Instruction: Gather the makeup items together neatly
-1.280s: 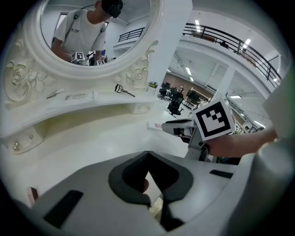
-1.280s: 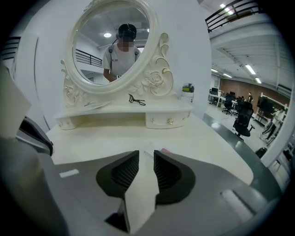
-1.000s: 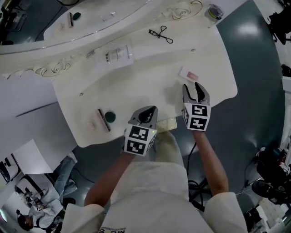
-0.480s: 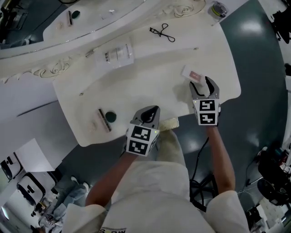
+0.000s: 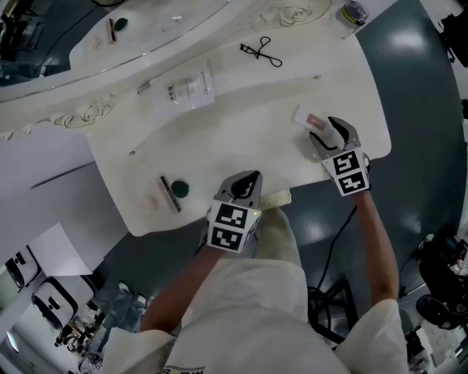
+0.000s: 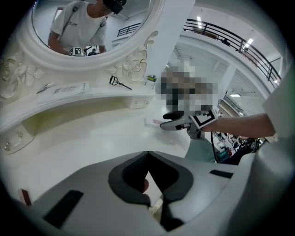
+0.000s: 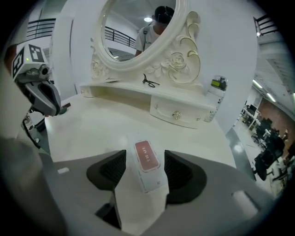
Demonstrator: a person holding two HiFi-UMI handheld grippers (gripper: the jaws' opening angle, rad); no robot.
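Note:
A small white sachet with a red label [image 5: 307,117] lies flat near the table's right edge. My right gripper [image 5: 330,130] is open around it. In the right gripper view the sachet [image 7: 146,162] sits between the two pads without touching them, and the jaws have just been opening wider. My left gripper [image 5: 250,177] hangs shut and empty over the front edge. A dark green round compact [image 5: 179,189] and a brown stick [image 5: 168,193] lie at the front left. Black eyelash curlers [image 5: 260,52] and a clear packet [image 5: 186,89] rest on the raised back shelf.
The white vanity table [image 5: 241,139] has a carved oval mirror [image 7: 138,32] behind the shelf. A green-lidded jar [image 5: 352,13] stands at the far right corner. The person's knees and a yellowish cloth [image 5: 274,199] are just below the front edge.
The right gripper has slid to the right, rolled, and spread its jaws on either side of the sachet. The left gripper has stayed where it was.

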